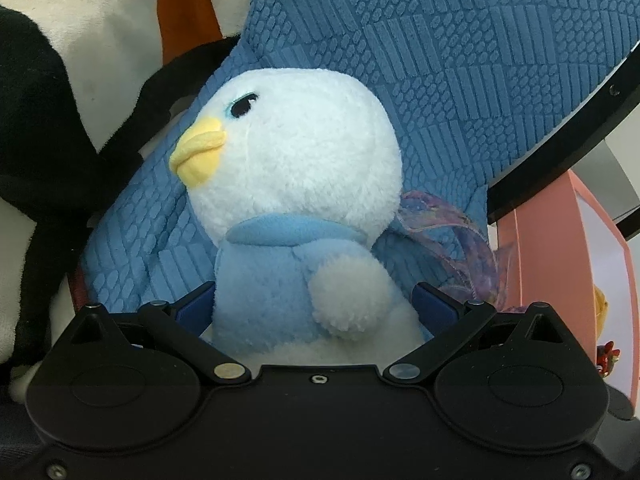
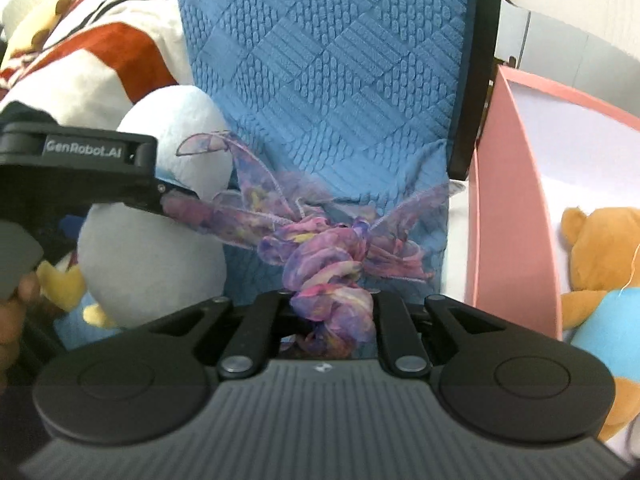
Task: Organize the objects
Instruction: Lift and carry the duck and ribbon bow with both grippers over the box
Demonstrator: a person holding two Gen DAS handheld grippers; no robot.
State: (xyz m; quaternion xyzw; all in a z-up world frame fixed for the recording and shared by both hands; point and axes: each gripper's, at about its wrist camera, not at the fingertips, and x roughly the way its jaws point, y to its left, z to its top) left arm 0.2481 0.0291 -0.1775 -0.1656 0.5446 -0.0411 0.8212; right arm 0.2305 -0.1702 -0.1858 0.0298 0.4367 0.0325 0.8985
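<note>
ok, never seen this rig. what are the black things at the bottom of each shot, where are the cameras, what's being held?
There is no robot arm here: a person holds a hand-held two-finger tool in each hand, and each tool has a fisheye camera that looks forward along its fingers. The black shape at the bottom of each picture is that tool's own body.

The left wrist view shows the left tool shut on a white and blue plush penguin, its blue pads on both sides of the body. The right wrist view shows the right tool shut on a purple sheer ribbon. The ribbon runs across to the penguin, and the left tool shows there at the left edge.

Behind both stands a blue textured cushion. To the right is a pink box with a brown teddy bear in it.
</note>
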